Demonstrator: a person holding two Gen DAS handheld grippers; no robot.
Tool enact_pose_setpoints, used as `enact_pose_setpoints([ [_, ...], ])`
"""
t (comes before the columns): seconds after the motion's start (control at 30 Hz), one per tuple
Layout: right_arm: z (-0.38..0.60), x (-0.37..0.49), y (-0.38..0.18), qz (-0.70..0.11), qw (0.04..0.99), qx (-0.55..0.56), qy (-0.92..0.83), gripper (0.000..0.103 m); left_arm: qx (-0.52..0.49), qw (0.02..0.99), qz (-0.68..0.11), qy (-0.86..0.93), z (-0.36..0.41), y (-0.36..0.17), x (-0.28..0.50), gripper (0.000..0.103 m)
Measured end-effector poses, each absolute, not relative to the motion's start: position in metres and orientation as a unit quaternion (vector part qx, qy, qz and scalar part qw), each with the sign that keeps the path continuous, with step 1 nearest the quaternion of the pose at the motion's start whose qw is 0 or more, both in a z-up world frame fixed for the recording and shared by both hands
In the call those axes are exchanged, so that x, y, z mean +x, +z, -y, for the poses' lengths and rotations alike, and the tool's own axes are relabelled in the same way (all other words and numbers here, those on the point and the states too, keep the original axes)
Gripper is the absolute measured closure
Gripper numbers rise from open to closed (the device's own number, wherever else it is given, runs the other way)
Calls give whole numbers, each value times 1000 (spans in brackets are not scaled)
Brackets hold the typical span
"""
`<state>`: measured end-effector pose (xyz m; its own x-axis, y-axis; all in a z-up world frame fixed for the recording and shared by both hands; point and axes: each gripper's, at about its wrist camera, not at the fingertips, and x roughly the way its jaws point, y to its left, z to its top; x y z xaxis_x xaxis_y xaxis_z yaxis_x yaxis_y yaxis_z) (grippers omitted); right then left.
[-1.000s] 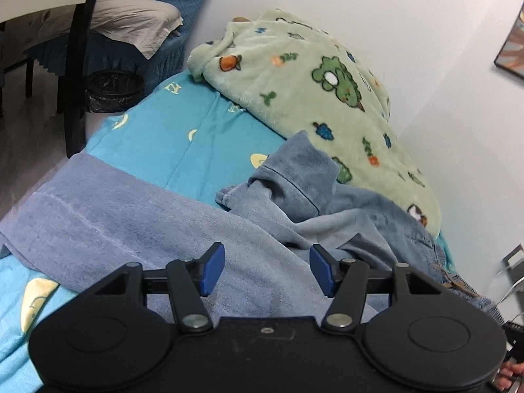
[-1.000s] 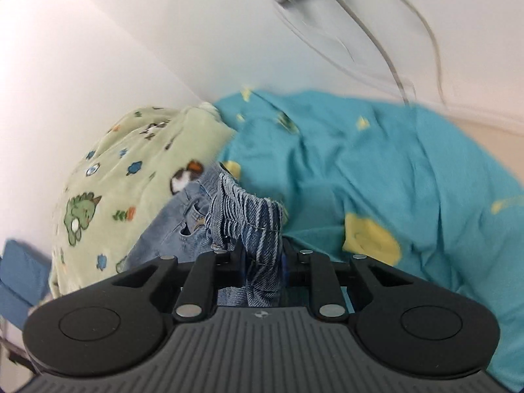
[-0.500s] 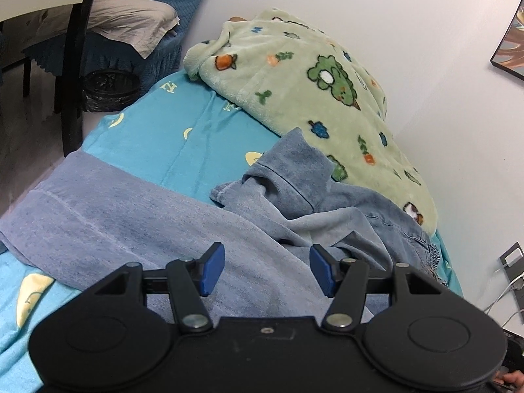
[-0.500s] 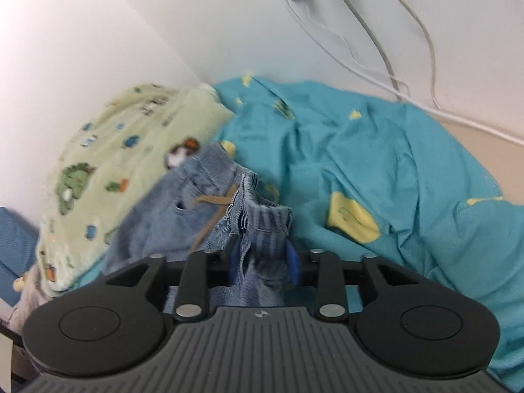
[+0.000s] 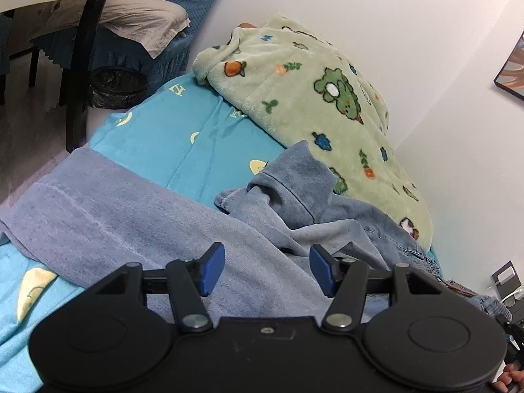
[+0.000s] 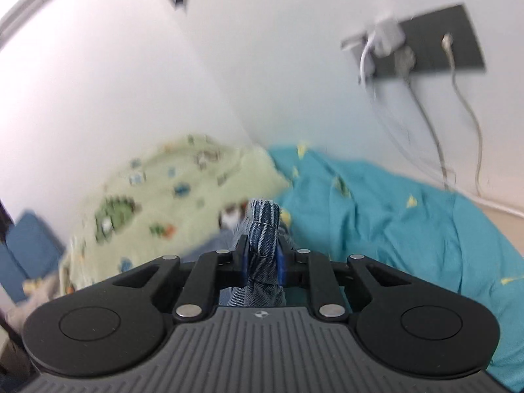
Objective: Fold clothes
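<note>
On the teal bed sheet [image 5: 183, 137] the denim pants [image 5: 327, 216] lie rumpled beside the green fleece blanket [image 5: 314, 98], so folding's barely started imo. Right gripper [image 6: 262, 258] is clamped on a bunch of denim, left gripper [image 5: 267, 270] hangs wide open and empty over the lavender-blue towel [image 5: 114, 209].
</note>
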<state>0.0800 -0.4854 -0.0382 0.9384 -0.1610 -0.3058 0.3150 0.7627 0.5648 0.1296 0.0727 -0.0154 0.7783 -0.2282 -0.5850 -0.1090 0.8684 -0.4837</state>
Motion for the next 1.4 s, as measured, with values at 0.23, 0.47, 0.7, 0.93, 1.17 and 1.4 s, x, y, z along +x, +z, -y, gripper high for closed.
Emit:
enact_pose_setpoints([
  [0.23,530,94,-88,-214,872,367,-241,87,-271,905,-328,-24,-82,-14,129,49],
  [0.47,530,101,-116,-310,837,360,-272,73,-283,899,-335,-5,-94,-14,128,49],
  [0.7,473,77,-53,-211,920,220,-245,43,-290,897,-333,5,-100,-9,122,49],
  [0.93,336,134,-62,-255,957,134,36,42,-307,891,-334,22,-110,-8,123,49],
  [1.17,202,180,-96,-286,920,32,268,42,-290,889,-352,28,-103,-20,131,49],
  [1.4,146,211,-117,-307,885,-14,351,47,-292,886,-358,30,-103,-34,146,49],
])
